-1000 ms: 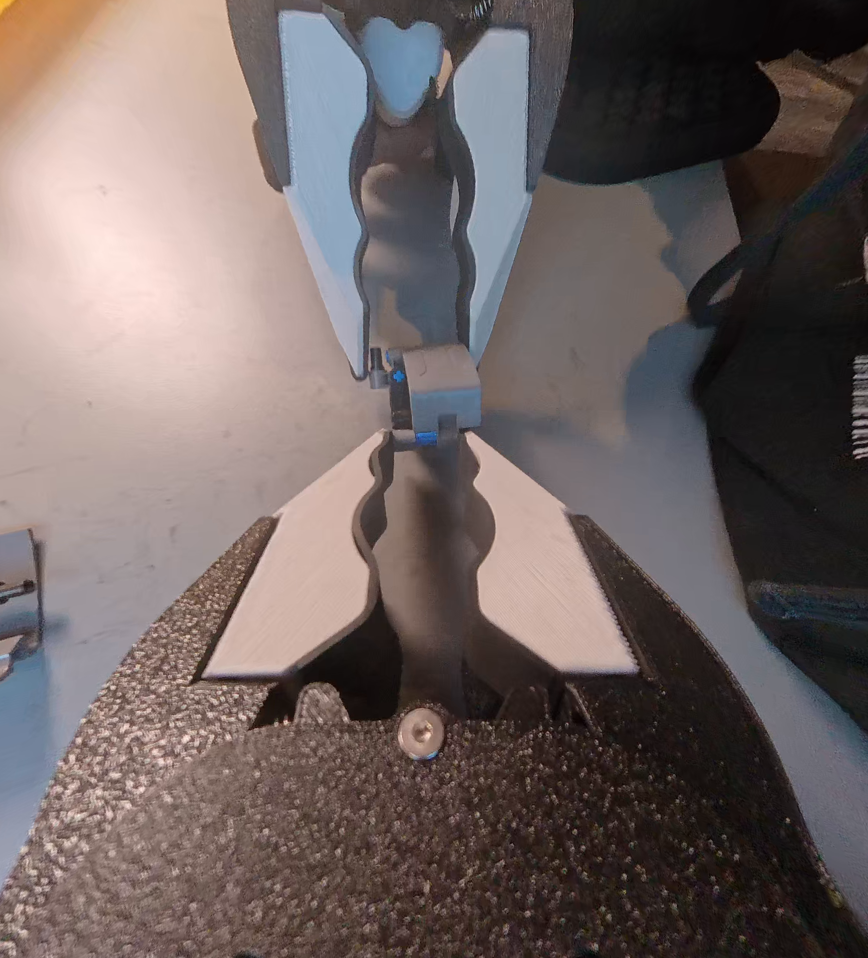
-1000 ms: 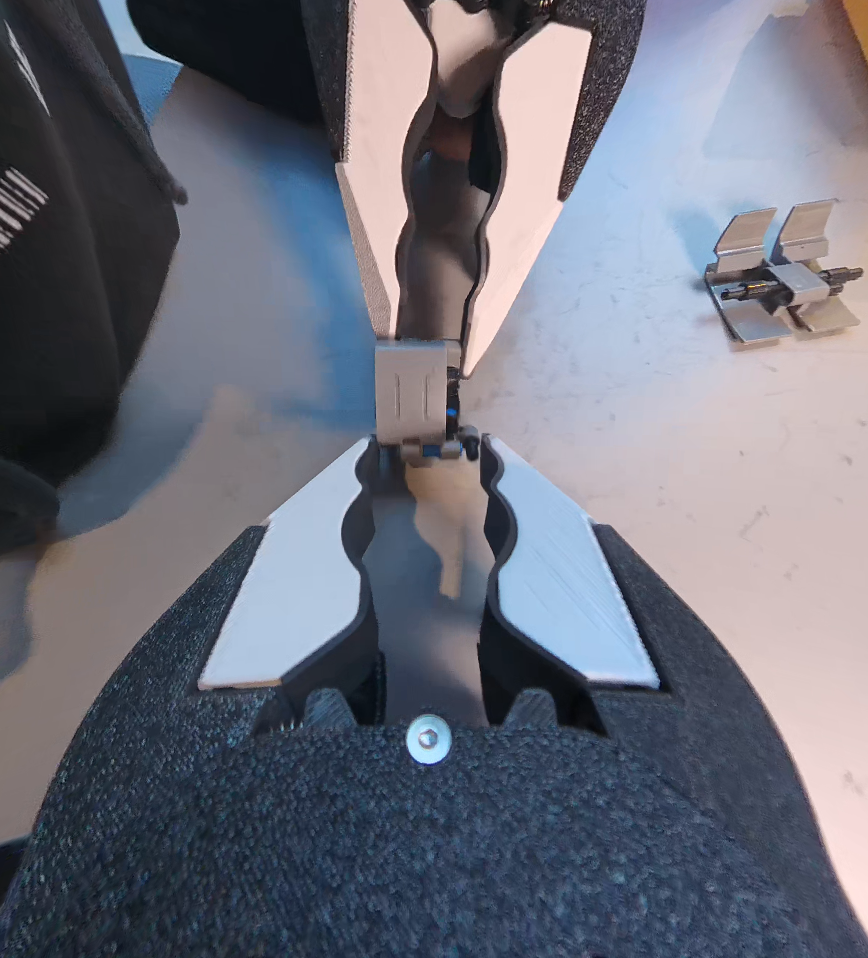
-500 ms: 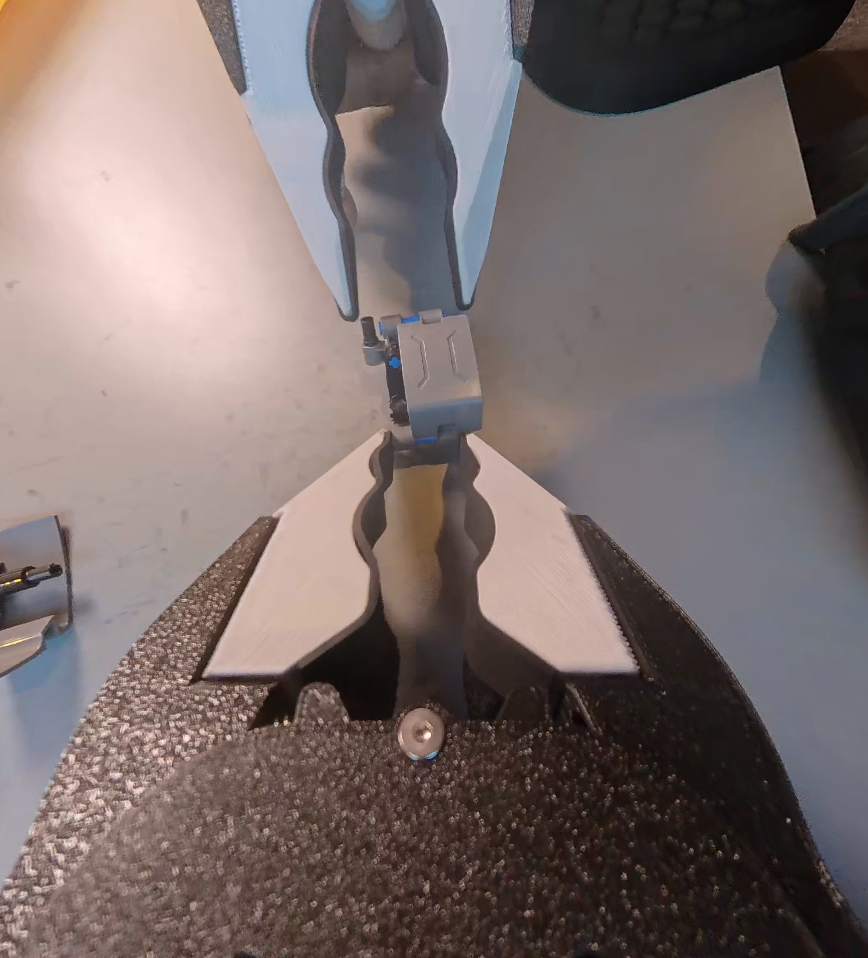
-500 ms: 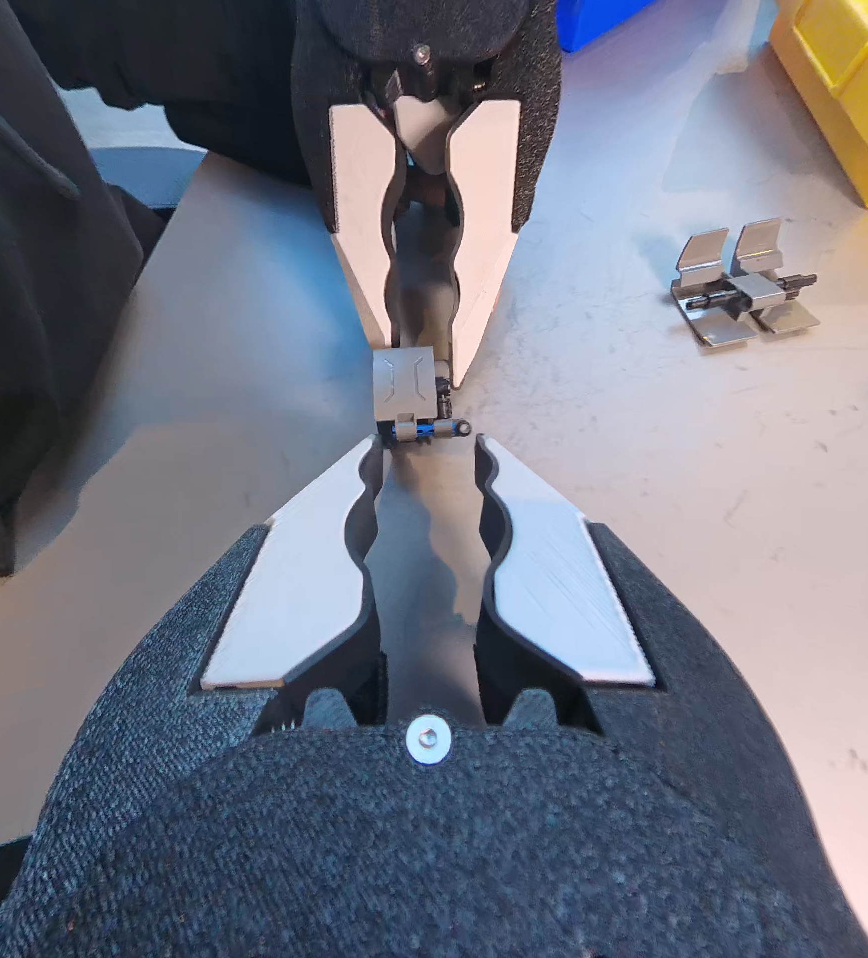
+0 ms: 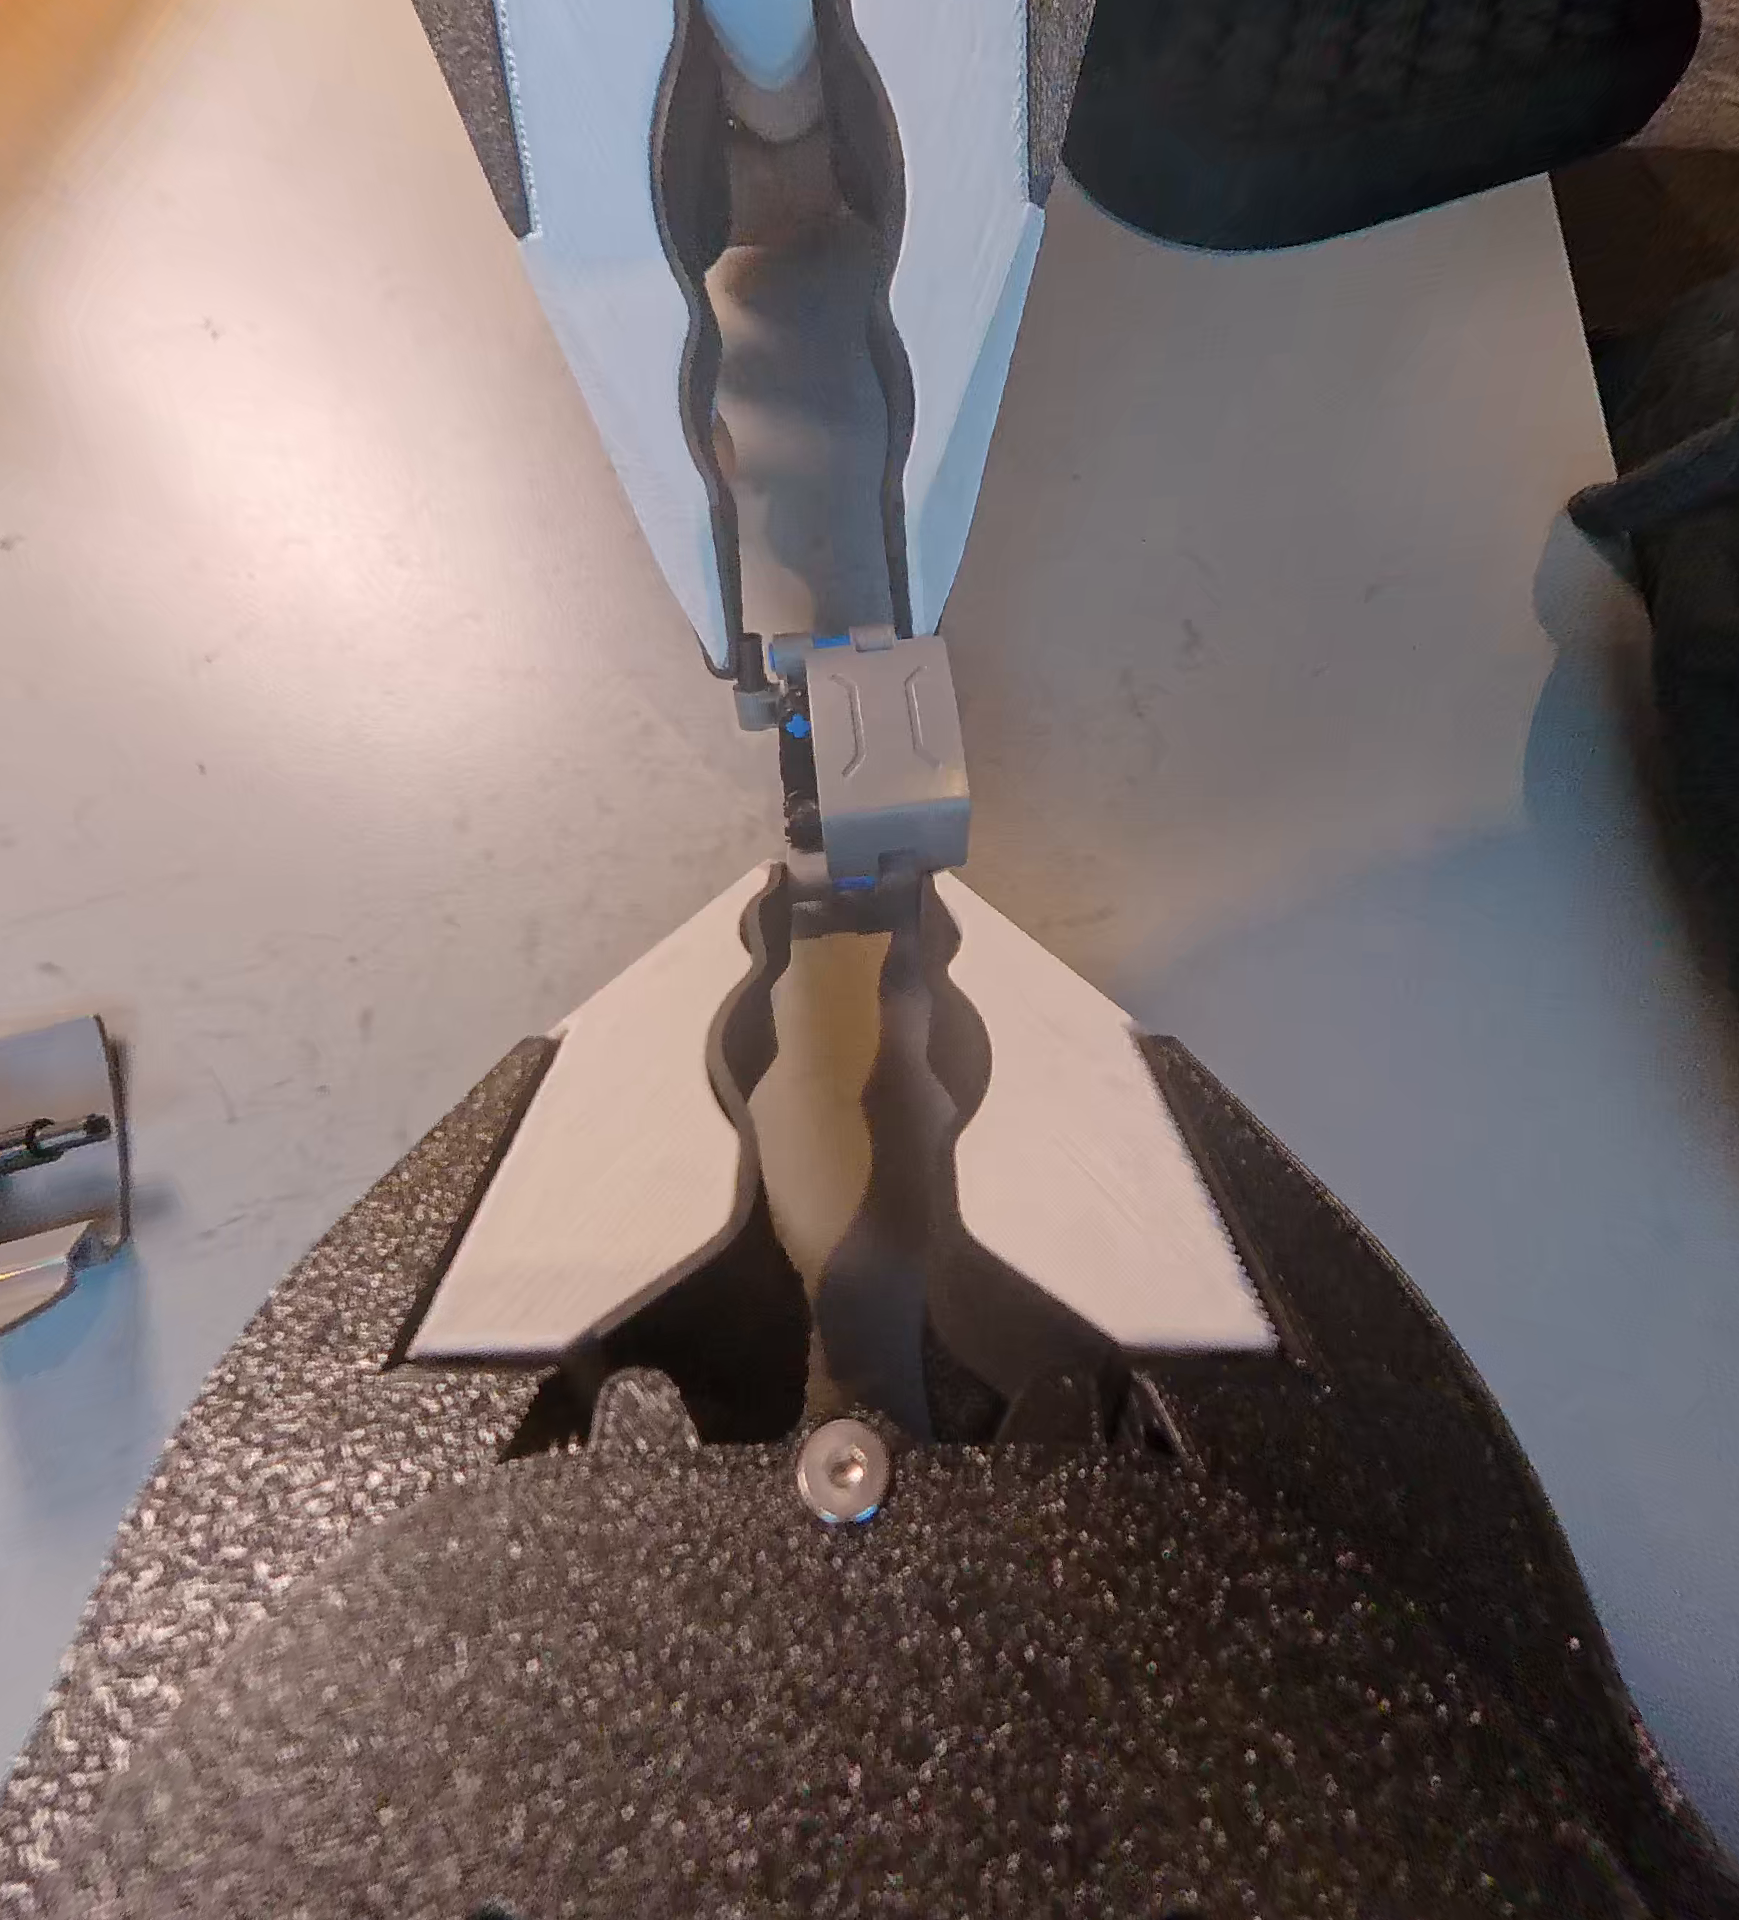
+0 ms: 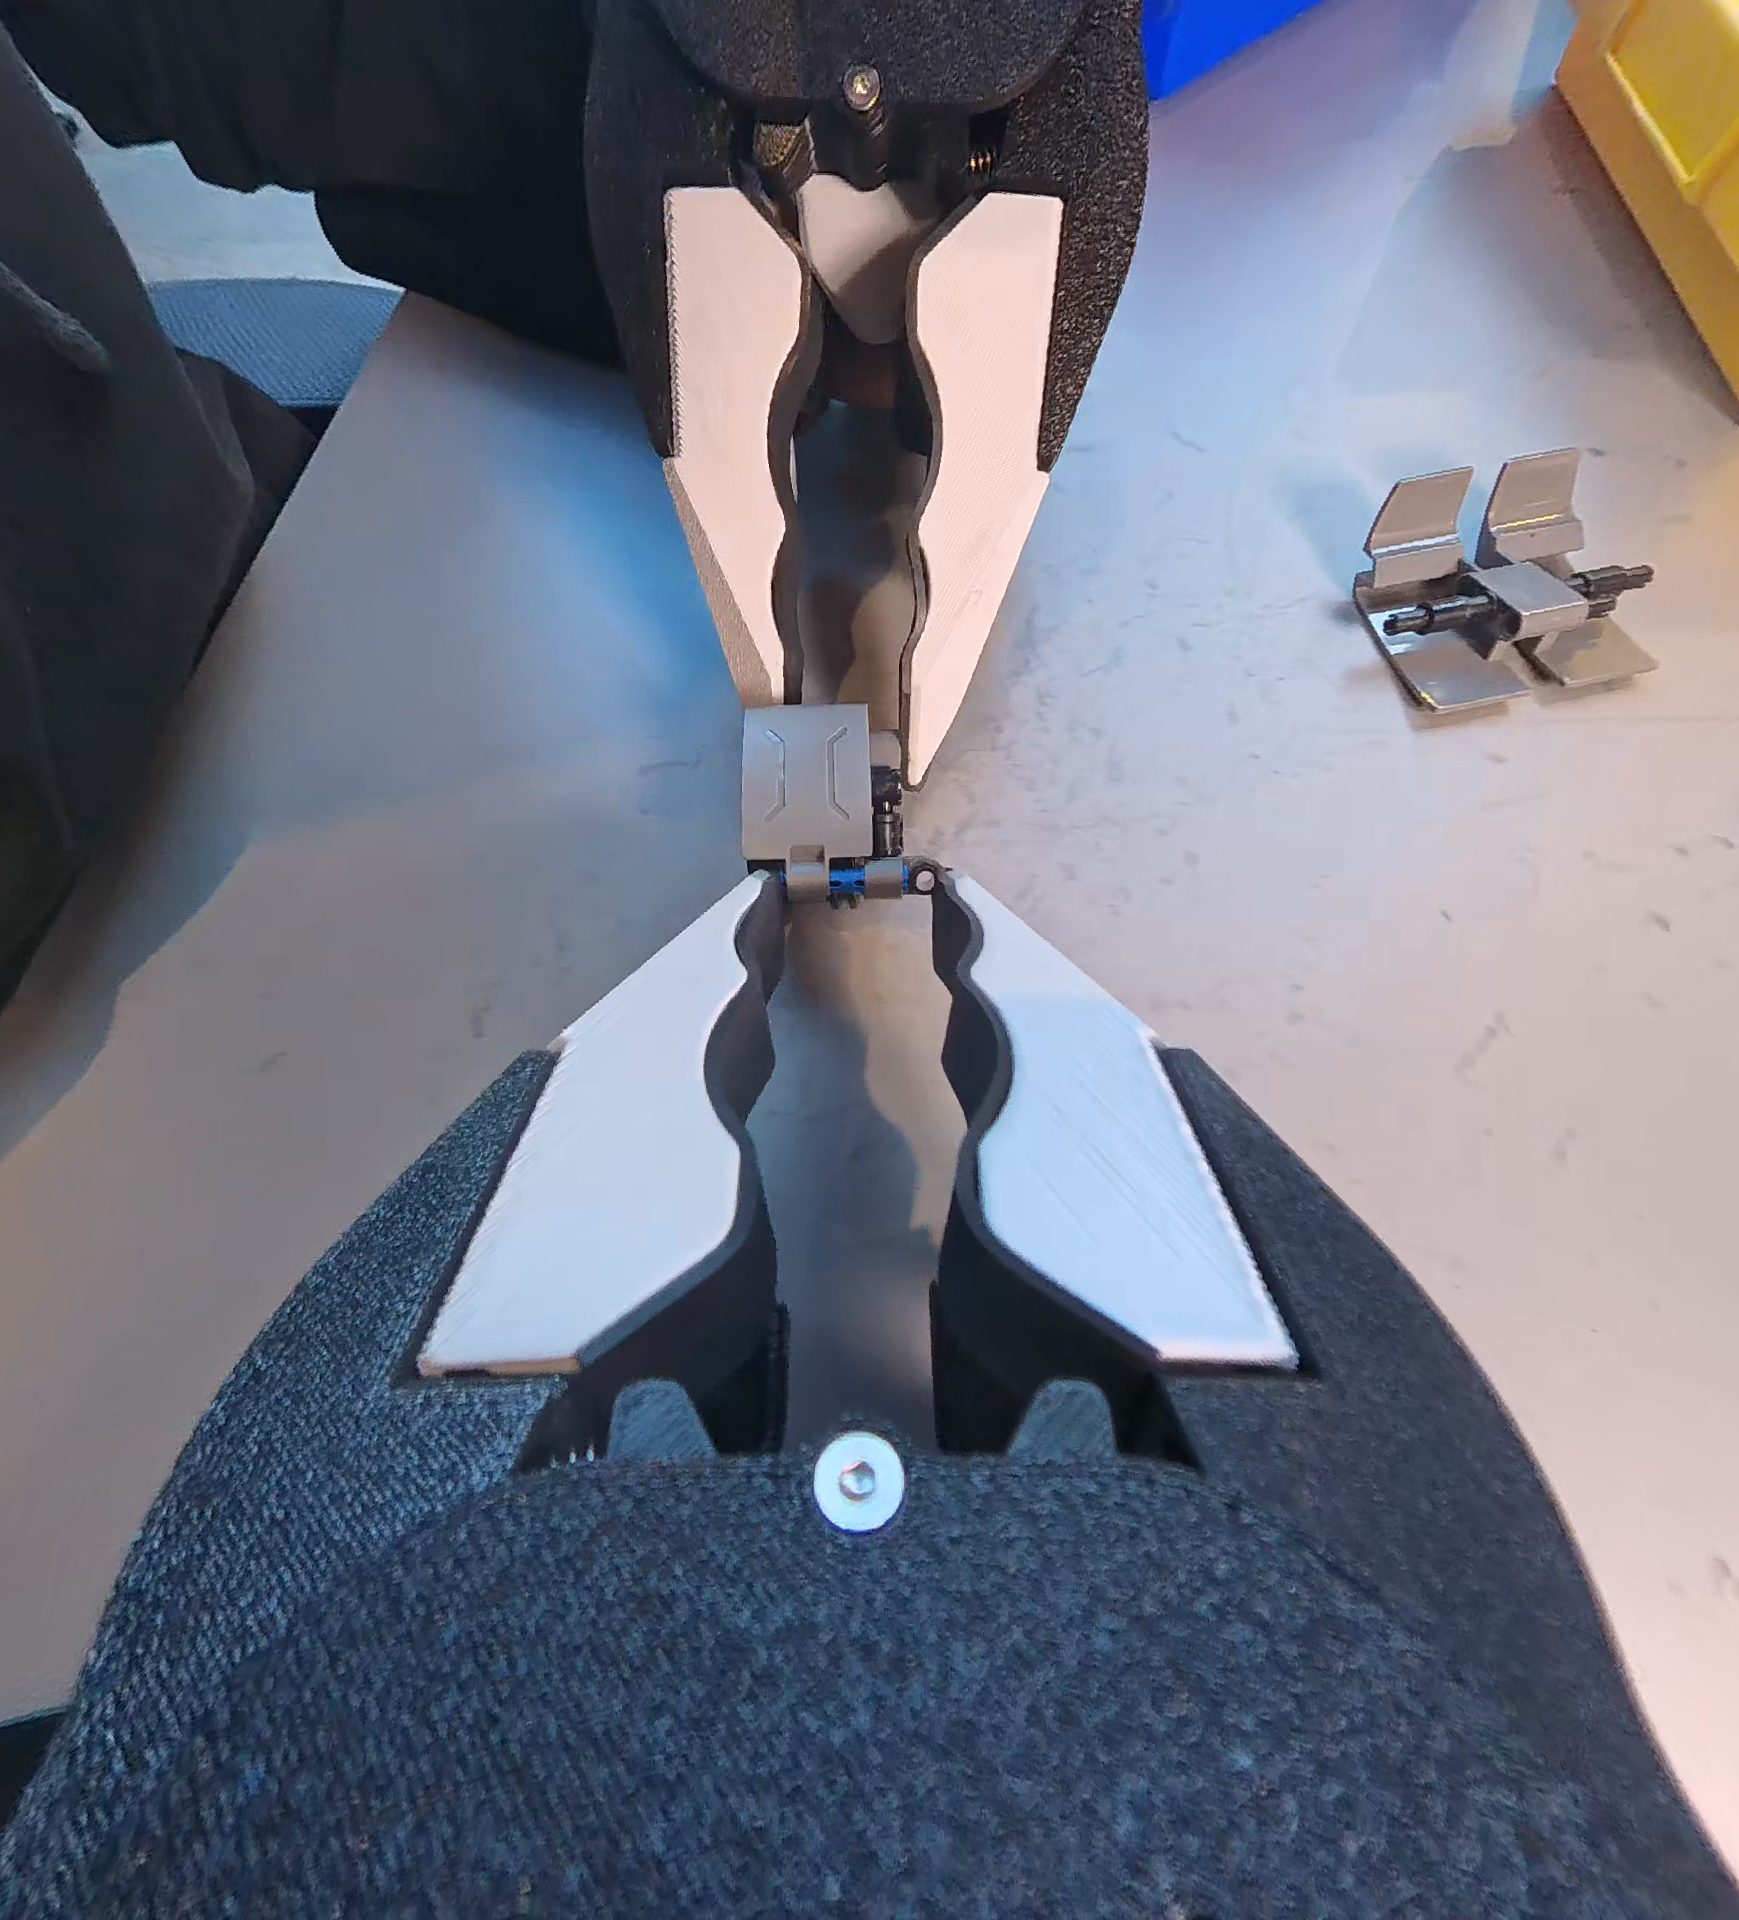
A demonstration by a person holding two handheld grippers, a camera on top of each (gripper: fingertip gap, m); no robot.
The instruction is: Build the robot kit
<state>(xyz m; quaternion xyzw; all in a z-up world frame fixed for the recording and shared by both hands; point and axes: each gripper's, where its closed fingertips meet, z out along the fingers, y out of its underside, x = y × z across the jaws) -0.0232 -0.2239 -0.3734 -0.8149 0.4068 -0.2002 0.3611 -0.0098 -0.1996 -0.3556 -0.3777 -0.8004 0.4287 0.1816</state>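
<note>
A dark garment [image 6: 34, 644] lies at the desk's [image 6: 1364, 1039] left edge. In the middle, the left gripper [image 5: 852, 902] pinches one end of a small grey block [image 5: 886, 764], while the right gripper [image 6: 849, 883], fingers spread, brackets its blue pin end. Farther right lie a metal clip [image 6: 1499, 597] and a yellow bin [image 6: 1717, 197].

I see a pale grey table [image 6: 1364, 1039] with a scuffed, speckled top — small dark marks scattered across it. Lying flat on it is a metal clip assembly [image 6: 1504, 597], silver plates crossed by a black pin; in my left wrist view the same assembly [image 5: 8, 1164] sits at the frame's edge. Beyond the clip assembly a yellow bin [image 6: 1717, 197] rests on the table, and farther past it a blue bin [image 6: 1218, 47] — only a corner shows.
</note>
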